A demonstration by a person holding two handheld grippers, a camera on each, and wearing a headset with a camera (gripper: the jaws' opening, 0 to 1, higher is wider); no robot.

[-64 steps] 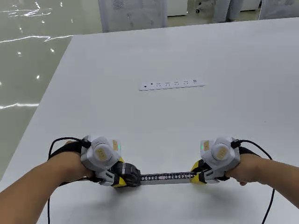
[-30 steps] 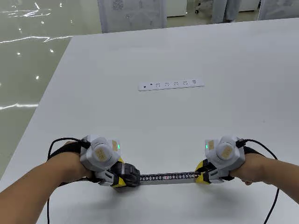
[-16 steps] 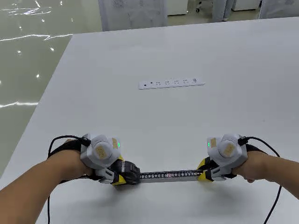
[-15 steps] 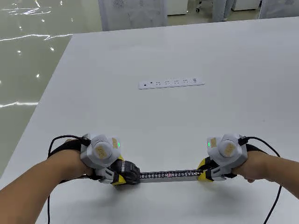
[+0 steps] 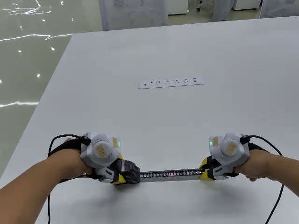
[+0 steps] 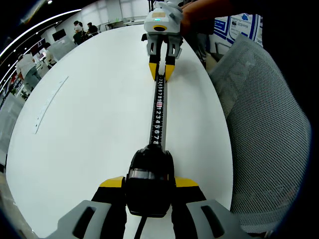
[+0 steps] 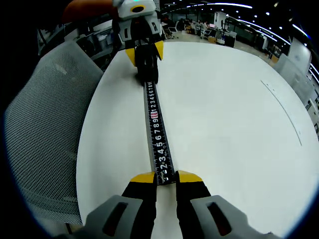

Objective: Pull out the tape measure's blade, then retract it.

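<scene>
Blade (image 5: 170,174) lay stretched just over the white table (image 5: 163,121) between left gripper (image 5: 122,176), clamped on the tape measure case (image 5: 131,173), and right gripper (image 5: 205,174), pinching its tip. A slipping pinch could let it whip back.

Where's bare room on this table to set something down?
Bare white table: between the white power strip and the numbered tape blade, and beyond the strip to the far edge. Crowded near edge: left hand-held gripper on the black tape measure case, right hand-held gripper on the blade's tip.
</scene>
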